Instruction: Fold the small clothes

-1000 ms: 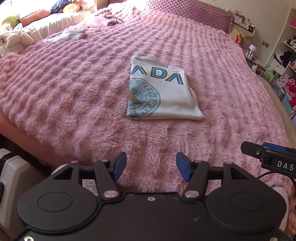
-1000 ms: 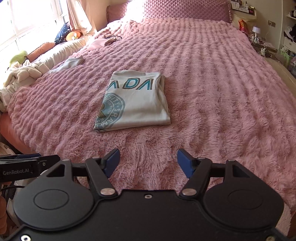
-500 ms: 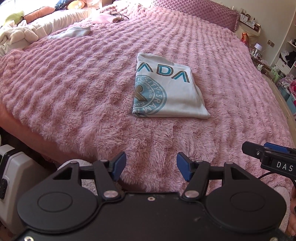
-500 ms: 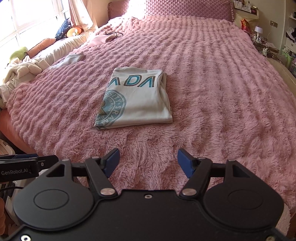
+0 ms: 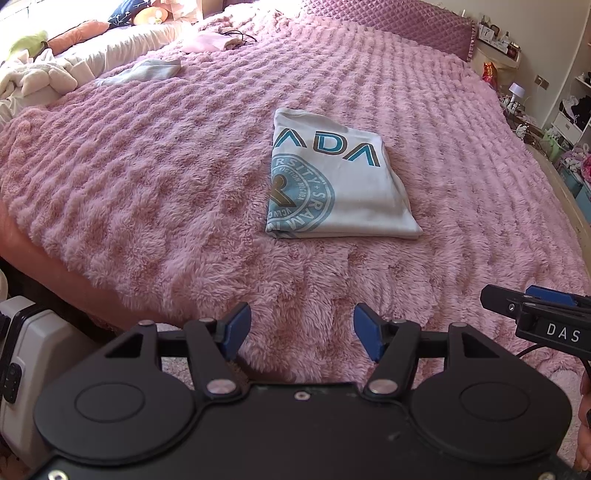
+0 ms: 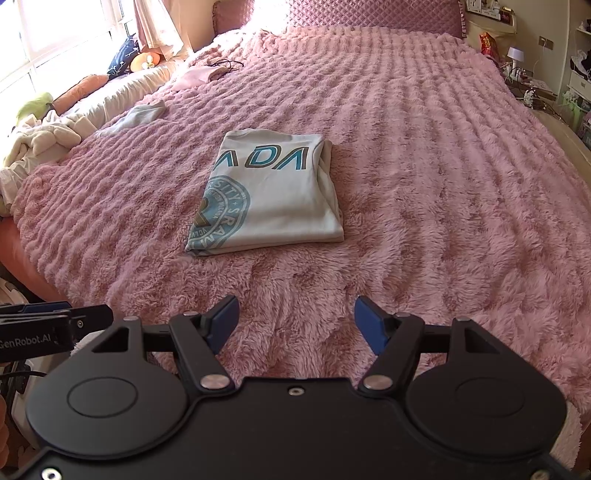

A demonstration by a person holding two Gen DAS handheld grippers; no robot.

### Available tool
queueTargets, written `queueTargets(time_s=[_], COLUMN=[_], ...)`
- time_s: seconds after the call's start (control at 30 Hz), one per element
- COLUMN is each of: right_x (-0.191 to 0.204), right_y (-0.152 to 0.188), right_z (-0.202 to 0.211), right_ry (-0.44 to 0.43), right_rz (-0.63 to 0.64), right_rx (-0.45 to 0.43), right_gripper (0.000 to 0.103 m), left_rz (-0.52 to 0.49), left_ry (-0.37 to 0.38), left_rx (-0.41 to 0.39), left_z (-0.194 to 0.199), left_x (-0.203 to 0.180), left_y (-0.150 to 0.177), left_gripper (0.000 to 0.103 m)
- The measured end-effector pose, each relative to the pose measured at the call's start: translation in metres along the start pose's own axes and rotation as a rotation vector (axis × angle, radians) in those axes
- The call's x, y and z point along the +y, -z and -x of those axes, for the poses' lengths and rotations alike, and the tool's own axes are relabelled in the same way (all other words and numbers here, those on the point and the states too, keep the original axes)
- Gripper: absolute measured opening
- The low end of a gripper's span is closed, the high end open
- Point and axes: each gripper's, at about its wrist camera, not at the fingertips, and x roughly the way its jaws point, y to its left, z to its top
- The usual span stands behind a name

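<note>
Both claws hang empty with jaws spread wide: the left claw [image 5: 302, 332] and the right claw [image 6: 295, 323] sit low over the near edge of the fluffy pink blanket [image 6: 443, 184]. The folded T-shirt [image 6: 273, 199] lies well ahead, mid-bed. A careless grab could snag blanket pile or undo the fold's loose right-hand layers.

Home bedroom, lived-in.
Large bed with fluffy pink blanket [image 6: 443, 166] and quilted pink headboard [image 6: 373, 13] fills both views. Window [image 6: 55, 33] with curtain [image 6: 155, 26] on the left, daylight coming in. Cushions and soft toys [image 6: 122, 59] along the window side, crumpled cream laundry [image 5: 33, 79] near them. Cluttered shelves [image 5: 576, 110] on the right, small white lamp [image 6: 516, 54] by the wall. Folded printed t-shirt [image 6: 273, 195] on the bed fits a household setting.
</note>
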Motion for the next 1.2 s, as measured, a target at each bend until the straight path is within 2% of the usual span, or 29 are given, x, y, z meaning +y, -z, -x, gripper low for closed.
queueTargets(time_s=[1.2], right_x=[0.0011], right_y=[-0.0011], right_z=[-0.0094], right_ry=[0.002], right_rz=[0.010], right_rx=[0.017], right_gripper=[0.069], left_rz=[-0.038], left_ry=[-0.002], left_rx=[0.021], left_z=[-0.0074], left_x=[-0.0081], left_y=[-0.0075], left_gripper=[0.067])
